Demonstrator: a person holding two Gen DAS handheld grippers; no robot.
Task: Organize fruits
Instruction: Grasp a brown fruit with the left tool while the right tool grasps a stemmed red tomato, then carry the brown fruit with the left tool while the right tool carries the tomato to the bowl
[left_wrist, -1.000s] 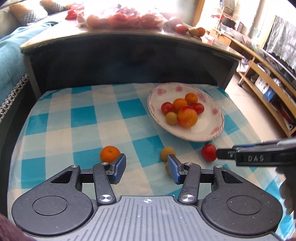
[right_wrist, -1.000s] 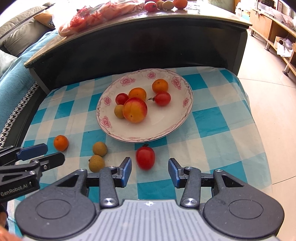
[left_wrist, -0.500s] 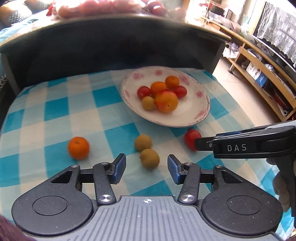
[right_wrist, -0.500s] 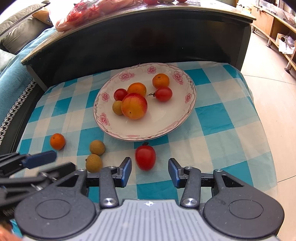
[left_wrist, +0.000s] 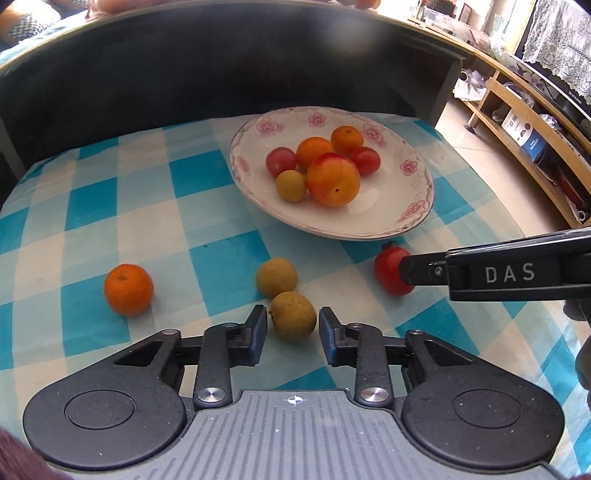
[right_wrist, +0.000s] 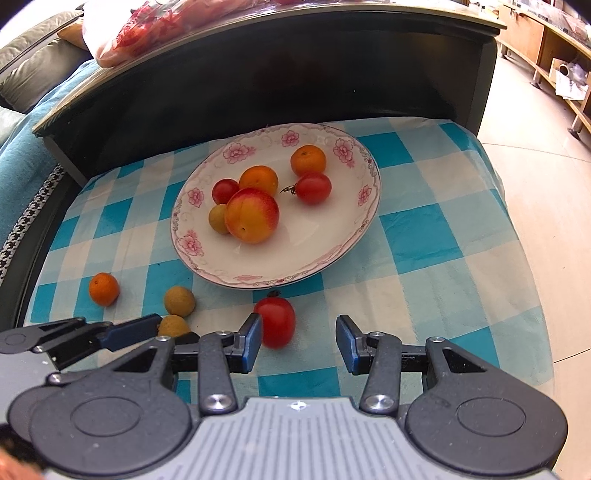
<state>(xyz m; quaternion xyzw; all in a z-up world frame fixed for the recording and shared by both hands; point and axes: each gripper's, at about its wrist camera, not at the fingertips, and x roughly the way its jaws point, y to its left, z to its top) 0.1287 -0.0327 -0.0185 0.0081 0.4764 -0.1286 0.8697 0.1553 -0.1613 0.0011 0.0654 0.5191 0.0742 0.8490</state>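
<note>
A white flowered plate holds a peach, two small oranges, two red tomatoes and a longan. On the checked cloth lie a small orange, two longans and a red tomato. My left gripper is open, its jaws on either side of the near longan, not closed on it. My right gripper is open, the tomato next to its left pad. The far longan lies just beyond.
A dark table rises behind the cloth, with a bag of red fruit on top. A sofa with a teal cover is at left. Wooden shelves and tiled floor are at right.
My left gripper has swung right and forward from the small orange to straddle the near longan. My right gripper has moved slightly closer to the tomato, which now sits by its left pad.
</note>
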